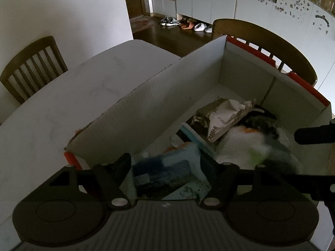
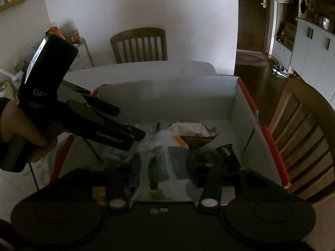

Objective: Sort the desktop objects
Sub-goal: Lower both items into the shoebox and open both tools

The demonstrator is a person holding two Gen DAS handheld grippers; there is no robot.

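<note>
A white cardboard box [image 1: 157, 96] with red outer edges stands on the table; its far wall shows in the right wrist view [image 2: 167, 98]. Inside lie a crumpled paper bag [image 1: 228, 115] printed "SUSHI", a white packet with orange and green marks [image 1: 247, 144] and a blurred blue pack [image 1: 165, 171]. My left gripper [image 1: 175, 163] hangs open over the box's near end, the blue pack below its gap with room on both sides. My right gripper [image 2: 169, 167] is open above a blurred white-and-grey packet [image 2: 167, 163], its pads clear of it. The left gripper [image 2: 130, 123] also shows, reaching into the box.
The box sits on a white table [image 1: 62, 104]. Wooden chairs stand behind the table [image 2: 139, 44] and close to the box's right side [image 2: 303, 136]. A person's hand [image 2: 27, 131] holds the left gripper's handle. Shoes [image 1: 184, 24] lie on the dark floor by the cabinets.
</note>
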